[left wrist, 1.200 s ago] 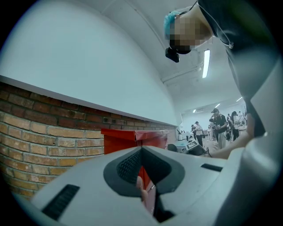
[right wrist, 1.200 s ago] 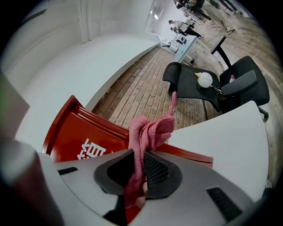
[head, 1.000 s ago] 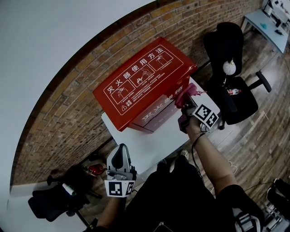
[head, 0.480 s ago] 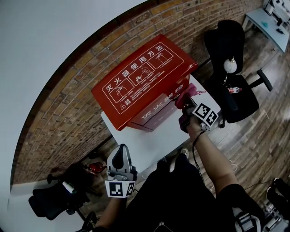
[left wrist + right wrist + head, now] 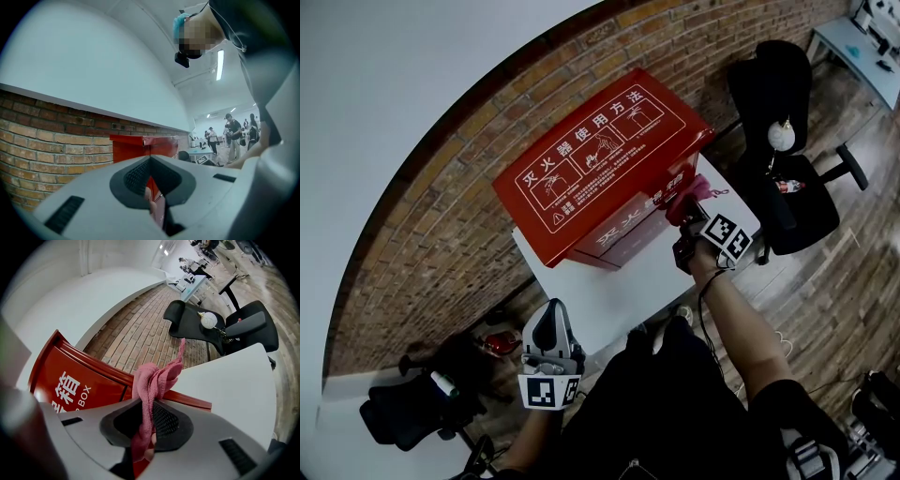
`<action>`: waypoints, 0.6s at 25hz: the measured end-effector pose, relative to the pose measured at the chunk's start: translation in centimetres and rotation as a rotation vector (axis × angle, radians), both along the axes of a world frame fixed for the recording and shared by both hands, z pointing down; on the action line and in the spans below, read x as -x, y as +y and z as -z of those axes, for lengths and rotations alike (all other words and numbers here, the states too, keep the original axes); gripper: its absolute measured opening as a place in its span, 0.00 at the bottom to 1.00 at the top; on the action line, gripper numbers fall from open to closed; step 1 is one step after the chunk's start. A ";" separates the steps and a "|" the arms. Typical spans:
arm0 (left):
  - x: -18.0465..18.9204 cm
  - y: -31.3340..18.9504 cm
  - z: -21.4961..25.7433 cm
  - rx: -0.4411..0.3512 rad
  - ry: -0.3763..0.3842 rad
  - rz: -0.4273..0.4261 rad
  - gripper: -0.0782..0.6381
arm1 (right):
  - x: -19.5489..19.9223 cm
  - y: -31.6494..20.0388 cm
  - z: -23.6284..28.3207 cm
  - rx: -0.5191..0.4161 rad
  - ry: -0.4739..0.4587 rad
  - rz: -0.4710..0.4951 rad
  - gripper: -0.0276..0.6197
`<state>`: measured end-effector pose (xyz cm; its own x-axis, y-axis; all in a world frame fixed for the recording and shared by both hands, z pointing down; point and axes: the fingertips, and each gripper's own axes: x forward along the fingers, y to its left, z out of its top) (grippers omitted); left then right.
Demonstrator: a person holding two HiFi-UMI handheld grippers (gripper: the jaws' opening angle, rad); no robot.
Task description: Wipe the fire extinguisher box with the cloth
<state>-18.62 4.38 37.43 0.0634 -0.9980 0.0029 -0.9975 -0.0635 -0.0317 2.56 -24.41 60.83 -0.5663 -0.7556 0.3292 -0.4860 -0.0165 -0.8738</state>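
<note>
Red fire extinguisher box [image 5: 600,178] at the head view's centre, pink cloth [image 5: 691,193] at its right front corner.

The right gripper [image 5: 682,214] has its jaws clamped on the cloth, its forearm reaching up from the frame's lower right. The left gripper [image 5: 549,317] hangs low at lower centre, jaws closed together with nothing between them. Only the right gripper view shows "BOX" printed on the box's front. The box stands on a white table [image 5: 623,286] against a brick wall [image 5: 441,234], with a black office chair [image 5: 792,202] at the right.
</note>
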 end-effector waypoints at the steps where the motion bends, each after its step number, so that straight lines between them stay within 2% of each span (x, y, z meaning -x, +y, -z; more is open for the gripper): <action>1: 0.0 0.0 0.0 0.003 0.001 0.001 0.16 | 0.0 0.0 -0.1 0.000 0.000 0.000 0.15; 15: 0.1 -0.1 -0.6 0.024 -0.007 0.005 0.16 | 0.1 0.0 -3.9 0.026 0.017 0.012 0.15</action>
